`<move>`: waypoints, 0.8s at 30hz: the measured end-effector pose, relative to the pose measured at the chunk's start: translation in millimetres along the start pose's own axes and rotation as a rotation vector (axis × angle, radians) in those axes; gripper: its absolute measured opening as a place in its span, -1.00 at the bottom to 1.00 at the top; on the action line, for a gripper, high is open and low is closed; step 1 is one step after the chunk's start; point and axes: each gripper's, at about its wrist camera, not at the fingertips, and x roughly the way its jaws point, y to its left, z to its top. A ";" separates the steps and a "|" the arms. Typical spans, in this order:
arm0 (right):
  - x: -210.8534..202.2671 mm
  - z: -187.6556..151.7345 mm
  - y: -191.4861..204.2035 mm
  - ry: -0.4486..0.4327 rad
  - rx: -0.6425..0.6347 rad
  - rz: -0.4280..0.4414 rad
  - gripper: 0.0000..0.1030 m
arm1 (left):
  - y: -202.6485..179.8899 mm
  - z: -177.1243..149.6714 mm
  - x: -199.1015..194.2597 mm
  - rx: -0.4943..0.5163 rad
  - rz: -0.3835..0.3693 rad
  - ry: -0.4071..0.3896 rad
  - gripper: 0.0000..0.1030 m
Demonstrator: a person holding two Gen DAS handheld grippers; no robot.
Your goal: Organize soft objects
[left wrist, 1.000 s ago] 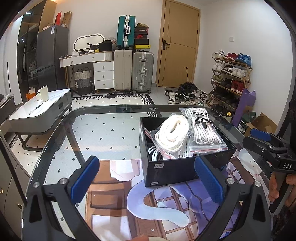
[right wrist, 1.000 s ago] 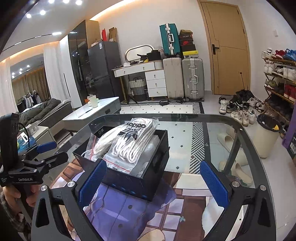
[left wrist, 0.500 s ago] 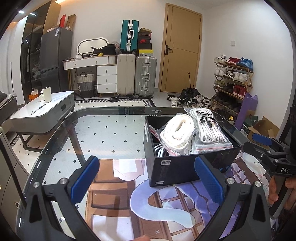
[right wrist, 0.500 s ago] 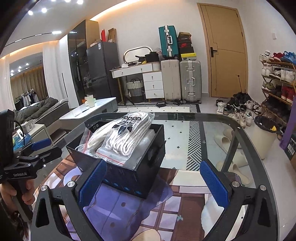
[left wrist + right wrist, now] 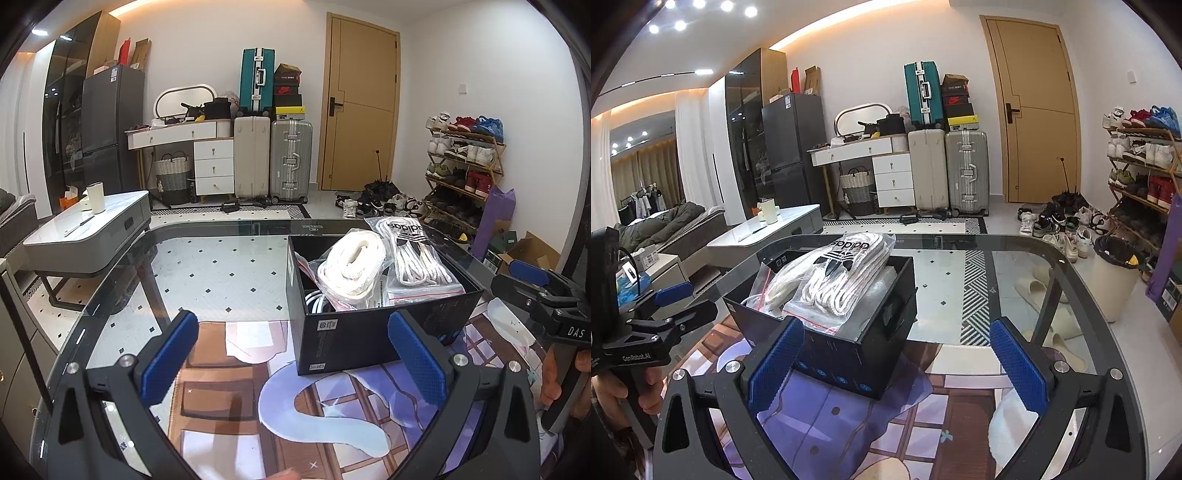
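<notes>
1. Two tongs are in my hands, and both are spread wide with nothing between the blue pads. My left gripper [image 5: 291, 363] fills the bottom of the left view, and my right gripper [image 5: 897, 363] fills the bottom of the right view.
2. The black box [image 5: 373, 328] sits right of the middle in the left view, on a picture mat [image 5: 229, 402] that lies on the glass table [image 5: 207, 266].
3. Inside the box are the soft things: a white rolled band in a clear bag [image 5: 351, 267] and a bag of white laces [image 5: 417, 254] with black letters on it (it leans up over the far rim, so it does not lie flat).
4. I think the bags are in the box so they stay together and do not slide on the glass.
5. Each tong hangs low and a bit back from the box, one on each side of it. I guess that leaves room to reach in and push the tall bag down.
</notes>
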 end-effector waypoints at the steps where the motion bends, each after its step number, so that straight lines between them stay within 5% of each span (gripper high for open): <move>1: 0.1 0.1 -0.3 -0.003 0.001 -0.005 0.99 | 0.3 0.1 0.2 -0.003 0.001 0.001 1.00; 24: -3.4 -2.7 3.3 -0.017 -0.007 -0.045 0.99 | -5.0 0.0 -3.2 0.014 0.012 -0.024 1.00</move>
